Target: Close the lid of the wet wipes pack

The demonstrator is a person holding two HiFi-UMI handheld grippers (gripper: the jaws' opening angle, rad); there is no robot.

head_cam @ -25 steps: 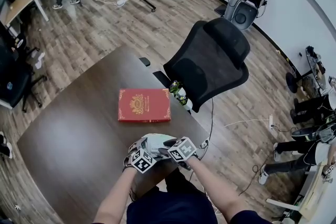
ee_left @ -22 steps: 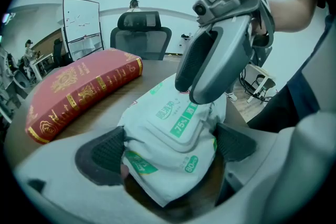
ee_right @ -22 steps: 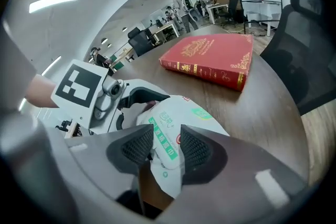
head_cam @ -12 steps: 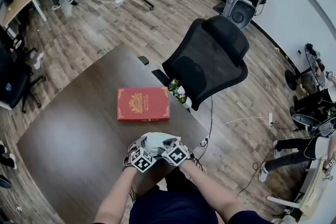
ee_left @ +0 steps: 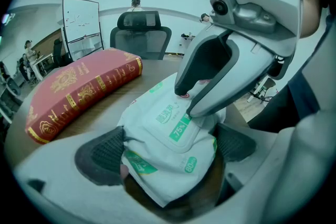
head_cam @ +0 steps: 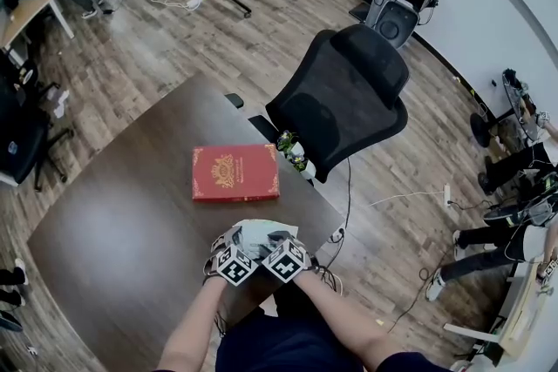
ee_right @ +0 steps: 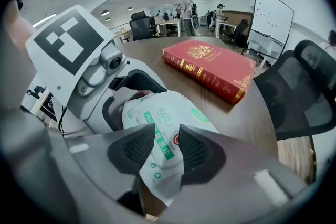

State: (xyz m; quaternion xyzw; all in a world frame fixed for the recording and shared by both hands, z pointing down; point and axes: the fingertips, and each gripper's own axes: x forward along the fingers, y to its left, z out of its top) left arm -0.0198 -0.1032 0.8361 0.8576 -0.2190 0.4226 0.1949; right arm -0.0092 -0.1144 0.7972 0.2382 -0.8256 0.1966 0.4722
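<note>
Right gripper [ee_right: 168, 150] has slid in beside the left gripper [ee_left: 170, 150] and its jaws have come together, tips now pressing on the lid [ee_left: 165, 126]. Left one's clamped on the wet wipes pack [ee_left: 157, 176] at the table's [head_cam: 122, 213] near edge. Lid looks basically closed.

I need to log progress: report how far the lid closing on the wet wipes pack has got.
Done: the lid looks flat on the wet wipes pack. In hand: the left gripper clamps the pack; the shut right gripper presses its tips on the lid. Left: confirm the seal, which I cannot tell, then let go.
</note>
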